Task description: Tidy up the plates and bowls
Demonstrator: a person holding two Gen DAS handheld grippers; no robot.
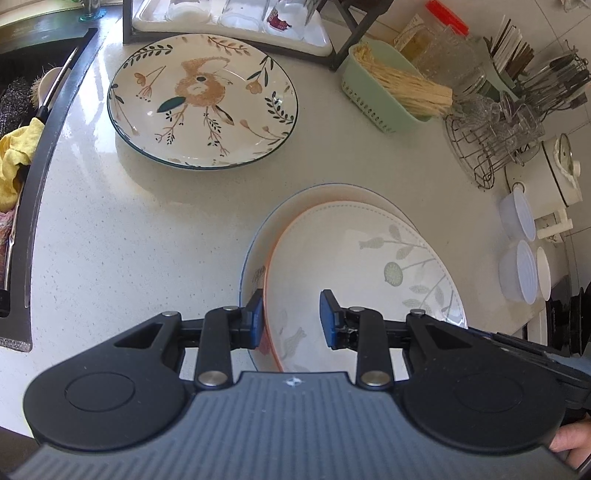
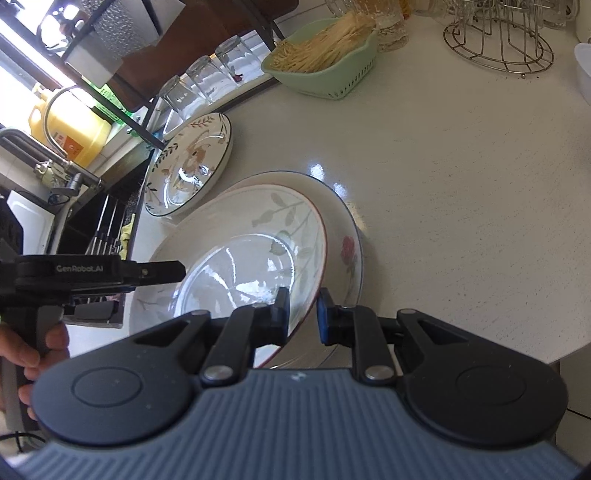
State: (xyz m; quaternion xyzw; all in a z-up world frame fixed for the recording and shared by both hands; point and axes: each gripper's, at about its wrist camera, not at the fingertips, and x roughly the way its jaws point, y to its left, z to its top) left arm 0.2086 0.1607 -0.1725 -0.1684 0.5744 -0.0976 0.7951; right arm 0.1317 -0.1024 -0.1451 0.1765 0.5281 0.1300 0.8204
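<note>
A white plate with grey-green leaves and an orange rim (image 1: 351, 251) (image 2: 240, 240) lies over a larger blue-rimmed plate with a rose (image 1: 295, 199) (image 2: 343, 236). My left gripper (image 1: 291, 317) is shut on the leaf plate's left rim, one pad outside and one inside. My right gripper (image 2: 303, 314) is shut on its near right rim. One of the left gripper's fingers (image 2: 166, 271) shows at the plate's far side in the right wrist view. A third plate with an orange flower (image 1: 203, 99) (image 2: 192, 166) sits apart on the counter by the sink.
The dark sink (image 1: 22, 147) with a yellow cloth lies at the left. At the back stand a rack tray with glasses (image 1: 236, 22), a green basket of sticks (image 1: 388, 96) and a wire rack (image 1: 491, 136). Lidded tubs (image 1: 517, 218) sit near the counter's right edge.
</note>
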